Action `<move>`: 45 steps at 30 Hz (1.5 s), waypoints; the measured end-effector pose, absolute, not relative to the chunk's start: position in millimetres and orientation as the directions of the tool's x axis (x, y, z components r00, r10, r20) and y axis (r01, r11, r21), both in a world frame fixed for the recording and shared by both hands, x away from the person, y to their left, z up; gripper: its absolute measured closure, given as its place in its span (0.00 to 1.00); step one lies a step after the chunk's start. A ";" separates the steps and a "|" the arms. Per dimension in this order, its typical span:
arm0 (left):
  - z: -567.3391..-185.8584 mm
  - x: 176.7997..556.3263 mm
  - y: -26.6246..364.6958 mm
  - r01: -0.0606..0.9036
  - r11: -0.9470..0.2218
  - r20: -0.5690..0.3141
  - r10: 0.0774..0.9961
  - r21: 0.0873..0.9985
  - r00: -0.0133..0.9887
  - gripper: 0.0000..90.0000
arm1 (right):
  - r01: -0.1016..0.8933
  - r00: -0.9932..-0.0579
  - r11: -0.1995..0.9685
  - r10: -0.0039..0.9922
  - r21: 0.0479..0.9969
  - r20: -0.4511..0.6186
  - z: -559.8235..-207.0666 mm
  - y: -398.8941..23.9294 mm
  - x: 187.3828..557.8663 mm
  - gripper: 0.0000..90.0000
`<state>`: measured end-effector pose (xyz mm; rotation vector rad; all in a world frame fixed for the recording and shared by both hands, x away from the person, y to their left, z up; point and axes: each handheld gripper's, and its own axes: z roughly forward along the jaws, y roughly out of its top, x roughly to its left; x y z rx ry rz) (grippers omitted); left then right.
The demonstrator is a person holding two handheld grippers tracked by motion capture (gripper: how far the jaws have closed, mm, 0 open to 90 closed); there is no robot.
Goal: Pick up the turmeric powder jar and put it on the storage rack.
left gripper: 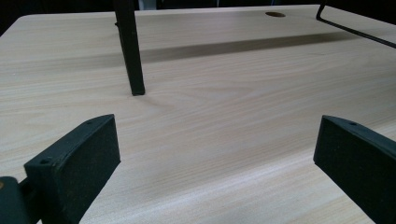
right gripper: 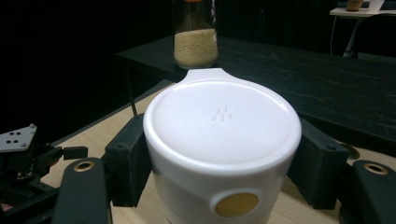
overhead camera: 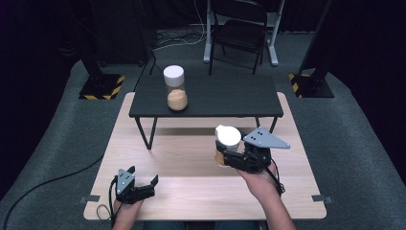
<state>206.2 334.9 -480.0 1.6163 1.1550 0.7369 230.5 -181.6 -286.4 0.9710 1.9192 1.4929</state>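
A: Two jars: one on the black shelf [overhead camera: 206, 96], one white-lidded jar [overhead camera: 227, 143] pinched by right gripper [overhead camera: 229, 158] fingers above the desk [overhead camera: 191, 187].
B: Left gripper [overhead camera: 142, 181] fingers spread, empty. Risk: jar slipping on smooth plastic.

White-lidded jar [overhead camera: 227, 146] with tan contents, upright, clamped at the lid between the right gripper's [overhead camera: 229, 154] black jaws, over the right part of the light wood table [overhead camera: 191, 191]. Second white-lidded clear jar [overhead camera: 175, 88], part full of tan grains, upright on the black raised shelf [overhead camera: 225, 96], left side.
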 end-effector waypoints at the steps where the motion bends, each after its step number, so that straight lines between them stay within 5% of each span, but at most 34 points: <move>1: -480.0 206.1 334.8 0.336 -0.070 -0.061 0.929 0.939 0.364 0.00 | 0.221 -0.606 0.136 0.795 0.966 0.027 -284.3 -181.1 231.5 0.34; 32: -480.6 204.1 331.4 0.328 -0.074 -0.050 0.935 0.942 0.352 0.00 | 0.171 -0.504 0.122 0.864 0.978 -0.019 -227.4 -148.7 274.0 0.34; 45: -480.3 204.8 332.1 0.330 -0.077 -0.049 0.932 0.941 0.358 0.00 | 0.166 -0.417 0.068 0.909 0.984 0.007 -231.6 -140.1 300.5 0.34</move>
